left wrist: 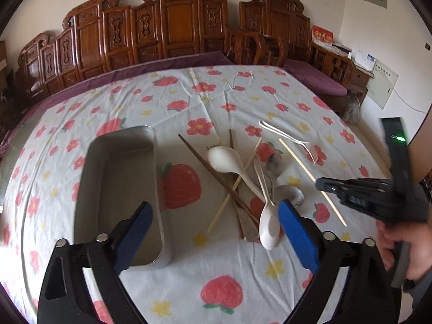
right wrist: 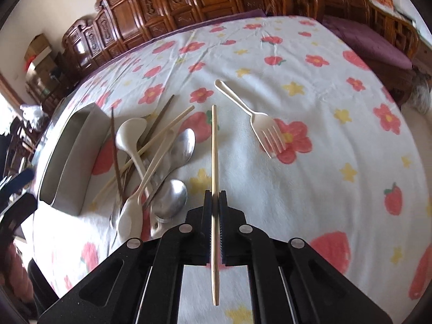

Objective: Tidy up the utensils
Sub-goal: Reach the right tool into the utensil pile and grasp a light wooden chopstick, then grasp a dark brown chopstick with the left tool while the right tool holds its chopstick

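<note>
So we start at the left, where the tray (left wrist: 118, 183) lies open-topped and bare inside, ready for utensils. Above its near right corner our left gripper (left wrist: 213, 239) hangs with jaws spread wide, nothing between them. Just right, the pile (left wrist: 243, 181) of spoons and chopsticks lies crossed on the cloth (left wrist: 243, 94). Farther right, our right gripper (right wrist: 215, 195) pinches a pale chopstick (right wrist: 214, 145) near one end, its long axis running near to far, along the fingers. Beyond lies the fork (right wrist: 266, 129), apart.
</note>
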Demonstrator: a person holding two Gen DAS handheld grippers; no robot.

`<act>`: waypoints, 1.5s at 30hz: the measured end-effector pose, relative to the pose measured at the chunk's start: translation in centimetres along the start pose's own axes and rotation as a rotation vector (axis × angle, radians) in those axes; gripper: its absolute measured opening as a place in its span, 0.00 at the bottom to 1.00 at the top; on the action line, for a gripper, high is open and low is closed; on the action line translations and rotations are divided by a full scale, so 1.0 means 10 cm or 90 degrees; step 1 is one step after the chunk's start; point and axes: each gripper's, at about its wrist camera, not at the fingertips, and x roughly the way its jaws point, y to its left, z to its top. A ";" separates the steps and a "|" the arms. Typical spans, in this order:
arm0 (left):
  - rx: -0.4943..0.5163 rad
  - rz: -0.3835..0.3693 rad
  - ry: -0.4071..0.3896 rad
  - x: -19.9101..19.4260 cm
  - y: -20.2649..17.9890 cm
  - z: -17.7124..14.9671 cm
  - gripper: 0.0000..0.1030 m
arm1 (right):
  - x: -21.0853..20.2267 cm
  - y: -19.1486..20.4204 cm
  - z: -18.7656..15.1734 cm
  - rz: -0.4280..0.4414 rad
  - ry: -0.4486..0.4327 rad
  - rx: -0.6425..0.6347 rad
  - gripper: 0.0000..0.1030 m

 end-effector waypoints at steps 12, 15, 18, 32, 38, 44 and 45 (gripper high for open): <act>-0.033 -0.019 0.094 0.68 -0.08 0.20 0.41 | -0.12 0.00 -0.19 0.007 -0.015 -0.035 0.06; -0.066 -0.030 0.128 0.83 -0.05 0.25 0.34 | -0.14 -0.02 -0.17 0.007 -0.019 -0.033 0.06; -0.095 -0.038 0.154 0.94 -0.03 0.27 0.29 | -0.18 -0.05 -0.15 0.013 -0.024 -0.022 0.06; -0.131 -0.020 0.195 1.13 0.00 0.21 0.16 | -0.21 -0.13 -0.10 0.019 -0.029 -0.002 0.06; -0.119 -0.009 0.184 1.11 -0.01 0.26 0.12 | -0.18 -0.11 -0.13 0.014 -0.024 -0.008 0.06; -0.109 0.006 0.184 1.12 0.03 0.29 0.12 | -0.16 -0.11 -0.14 0.012 -0.021 -0.010 0.06; -0.105 0.010 0.180 1.12 0.04 0.31 0.12 | -0.16 -0.10 -0.14 0.011 -0.021 -0.011 0.06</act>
